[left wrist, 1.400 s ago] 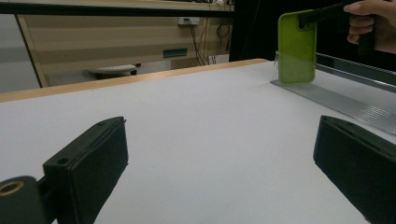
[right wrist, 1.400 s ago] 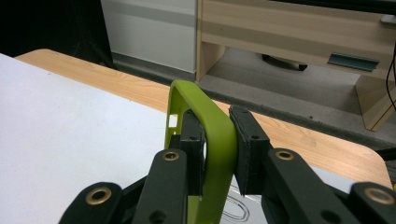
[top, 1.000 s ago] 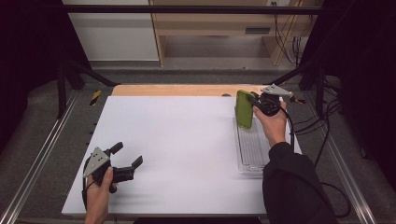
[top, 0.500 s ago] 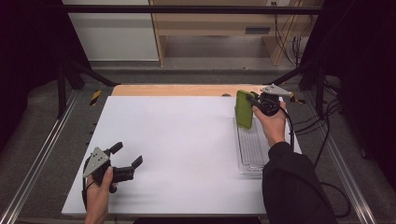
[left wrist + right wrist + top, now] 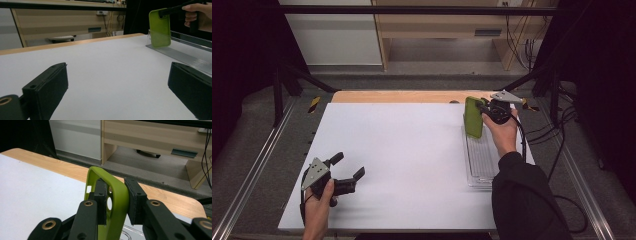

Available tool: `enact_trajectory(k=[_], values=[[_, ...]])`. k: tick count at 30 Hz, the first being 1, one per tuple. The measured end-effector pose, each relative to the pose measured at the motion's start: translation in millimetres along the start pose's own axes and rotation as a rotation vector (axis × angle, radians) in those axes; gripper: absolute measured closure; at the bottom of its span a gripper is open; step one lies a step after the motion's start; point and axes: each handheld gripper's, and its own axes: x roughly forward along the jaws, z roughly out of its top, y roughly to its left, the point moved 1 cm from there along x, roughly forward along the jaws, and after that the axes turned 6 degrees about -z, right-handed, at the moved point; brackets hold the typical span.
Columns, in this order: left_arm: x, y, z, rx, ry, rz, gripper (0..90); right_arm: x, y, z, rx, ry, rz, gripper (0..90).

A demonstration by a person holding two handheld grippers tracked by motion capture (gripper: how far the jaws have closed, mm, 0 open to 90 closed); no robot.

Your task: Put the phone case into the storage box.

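— What is nearest? The left hand-held gripper [image 5: 346, 174] rests low on the white tabletop [image 5: 402, 165], jaws spread wide, nothing between them; bare surface lies ahead of it.

— And farther off? The right hand-held gripper [image 5: 114, 200] is clamped on the top edge of a green phone case [image 5: 474, 117]; the case hangs upright below its jaws, above the far end of a clear ribbed tray [image 5: 482, 160]. Likely best handled slowly, grip firm, case kept vertical; the thin soft rim could slip.
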Motion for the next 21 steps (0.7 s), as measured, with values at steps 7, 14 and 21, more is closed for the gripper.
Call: enact_trajectory(k=[7, 14, 21], values=[[-0.3, 0.0, 0.1, -0.001, -0.001, -0.001, 2.4, 1.3, -0.5, 0.7, -0.002, 0.006, -0.006, 71.5], [-0.4, -0.8, 0.4, 0.004, 0.001, 0.002, 2.4, 2.8, 0.1, 0.3, 0.002, 0.002, -0.010, 69.4], [-0.4, -1.0, 0.6, 0.004, 0.001, 0.001, 2.4, 3.7, -2.9, -0.3, 0.010, 0.008, -0.023, 68.0]])
